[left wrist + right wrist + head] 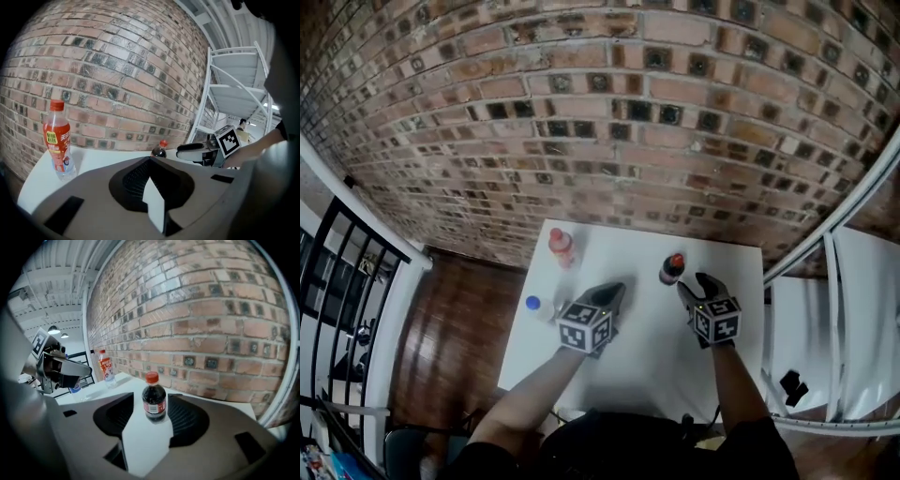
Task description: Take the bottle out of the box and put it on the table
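A small dark cola bottle [672,269] with a red cap stands upright on the white table [647,347]. My right gripper [692,283] is open just behind it. In the right gripper view the bottle [154,400] stands between the spread jaws, whose pads do not touch it. My left gripper [614,292] hovers over the table's middle, shut and holding nothing; its tips [150,161] meet. An orange-labelled bottle [562,247] stands at the table's far left corner. A clear bottle with a blue cap [534,305] stands by the left edge. No box is in view.
A brick wall [609,122] runs right behind the table. A black railing [347,272] and wooden floor [459,328] lie to the left. A white metal frame [839,309] stands to the right. The left gripper view also shows the right gripper [190,149].
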A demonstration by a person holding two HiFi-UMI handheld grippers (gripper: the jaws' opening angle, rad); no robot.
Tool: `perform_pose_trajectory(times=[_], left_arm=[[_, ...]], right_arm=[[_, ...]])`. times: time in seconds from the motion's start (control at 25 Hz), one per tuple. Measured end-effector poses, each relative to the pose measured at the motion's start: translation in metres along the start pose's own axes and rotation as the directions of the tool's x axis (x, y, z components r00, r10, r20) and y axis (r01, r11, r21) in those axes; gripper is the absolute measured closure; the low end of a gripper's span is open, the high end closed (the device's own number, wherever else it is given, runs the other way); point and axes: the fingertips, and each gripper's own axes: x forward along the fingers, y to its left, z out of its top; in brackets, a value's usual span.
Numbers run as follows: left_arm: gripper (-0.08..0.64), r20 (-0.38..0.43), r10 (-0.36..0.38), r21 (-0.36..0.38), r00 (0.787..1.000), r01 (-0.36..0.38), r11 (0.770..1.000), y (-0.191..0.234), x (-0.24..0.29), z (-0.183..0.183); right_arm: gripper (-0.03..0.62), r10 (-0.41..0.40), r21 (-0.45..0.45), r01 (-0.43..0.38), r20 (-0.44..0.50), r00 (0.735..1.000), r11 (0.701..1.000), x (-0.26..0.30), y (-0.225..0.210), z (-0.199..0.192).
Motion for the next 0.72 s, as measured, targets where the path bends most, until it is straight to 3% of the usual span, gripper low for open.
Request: perform_pose_trajectory(times=[0.12, 0.2, 0.32, 0.72], left_arm=[[0.557, 0.045, -0.038, 0.027, 0.998, 0.036, 0.999, -0.019, -0.017, 0.014], [0.557, 0.07, -0.047, 0.028, 0.996, 0.045, 0.999, -0.027, -0.033, 0.019], [0.557, 0.102, -0.065, 0.035, 0.993, 0.062, 0.997, -0.04, -0.062, 0.025], [0.557, 0.246, -0.126, 0.092, 0.961, 0.106, 0.99, -0.075, -0.164, 0.049]], right_arm=[[0.439, -0.042, -0.009, 0.043, 0.085, 0.996, 0.999, -0.038, 0.009, 0.014], [0.468, -0.069, 0.003, 0.069, 0.118, 0.991, 0.998, -0.062, 0.017, 0.017], [0.591, -0.128, 0.023, 0.125, 0.166, 0.978, 0.992, -0.098, 0.031, 0.018], [0.591, -0.173, 0.082, 0.156, 0.295, 0.94, 0.984, -0.192, 0.11, 0.016]])
